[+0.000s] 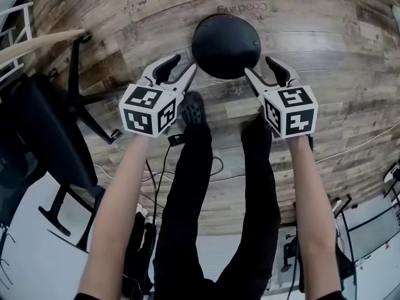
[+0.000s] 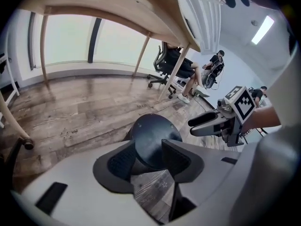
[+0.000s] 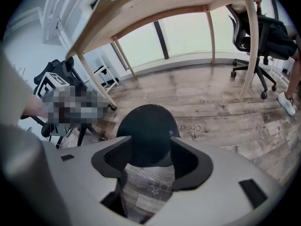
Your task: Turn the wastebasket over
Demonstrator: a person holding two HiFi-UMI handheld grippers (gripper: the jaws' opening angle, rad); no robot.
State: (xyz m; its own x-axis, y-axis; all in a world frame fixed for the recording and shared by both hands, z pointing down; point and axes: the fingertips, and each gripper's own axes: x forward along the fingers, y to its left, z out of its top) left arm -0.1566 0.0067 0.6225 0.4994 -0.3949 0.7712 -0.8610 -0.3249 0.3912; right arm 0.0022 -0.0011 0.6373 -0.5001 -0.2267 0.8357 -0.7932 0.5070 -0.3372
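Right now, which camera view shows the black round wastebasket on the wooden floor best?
The head view: the black round wastebasket shows nearly whole from above, a dark circle between the left gripper and right gripper. Each gripper view shows it from the side, its lower part hidden behind that gripper's own open tongs.

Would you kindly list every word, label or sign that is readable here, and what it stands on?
"Coaching": printed on the wooden floor beyond the black wastebasket, upside down in the head view.
Other small floor prints: too small to read.
Marker cubes on the left gripper and right gripper: patterns only, no words.
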